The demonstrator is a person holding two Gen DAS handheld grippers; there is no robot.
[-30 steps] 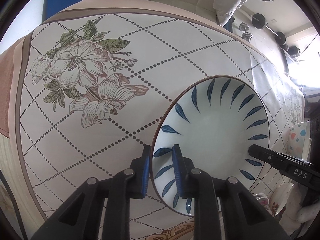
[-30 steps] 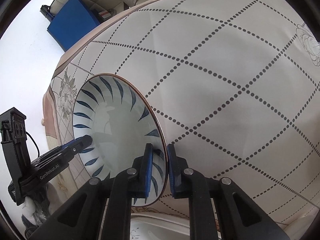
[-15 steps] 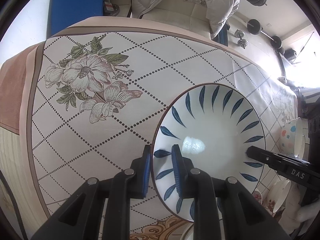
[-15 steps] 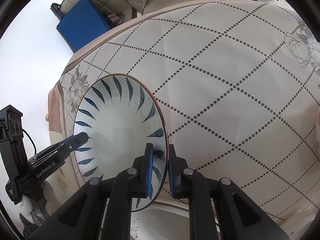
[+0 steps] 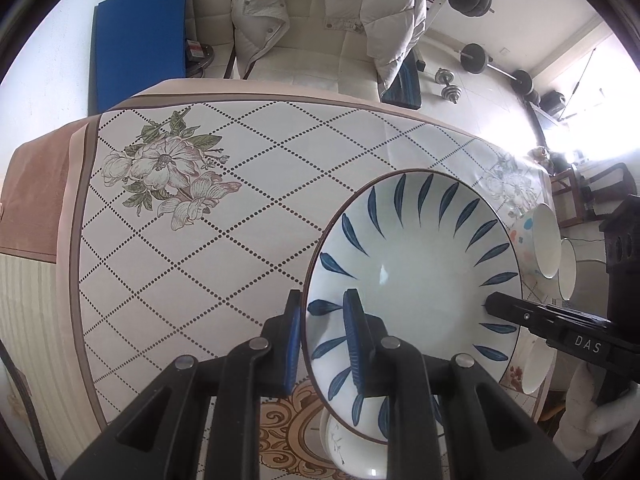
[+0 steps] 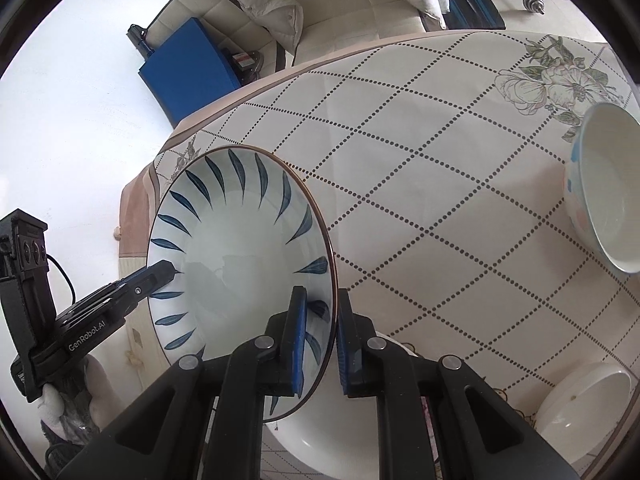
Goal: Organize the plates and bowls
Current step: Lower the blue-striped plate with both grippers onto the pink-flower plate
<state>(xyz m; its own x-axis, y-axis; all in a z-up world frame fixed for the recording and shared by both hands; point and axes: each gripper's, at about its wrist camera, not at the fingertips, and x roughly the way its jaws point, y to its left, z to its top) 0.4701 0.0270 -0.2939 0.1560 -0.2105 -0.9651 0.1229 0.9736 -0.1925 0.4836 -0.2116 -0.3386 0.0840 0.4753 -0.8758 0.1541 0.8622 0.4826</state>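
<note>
Plate: we've got the blue-leaf plate (image 5: 416, 280) up off the surface (image 5: 248, 216), tilted, held from both sides at once.
Left tongs: our left tongs (image 5: 322, 344) are pinched on the plate's rim at about 8 o'clock – one blue pad inside the dish, one behind it.
Right tongs: our right tongs (image 6: 322, 342) grip the opposite rim, at about 4 o'clock in their own view – same deal, a pad on each face.
Underneath: a white bowl (image 6: 332, 436) sits right below the plate's low edge.
Neighbours: a dotted bowl (image 6: 608, 192) at 2 o'clock in the right view, plus a small white dish (image 6: 580, 412) at 4 o'clock, both well apart from the plate.
Background: a padded jacket (image 5: 328, 20) draped on a chair at 12 o'clock, past the surface.
</note>
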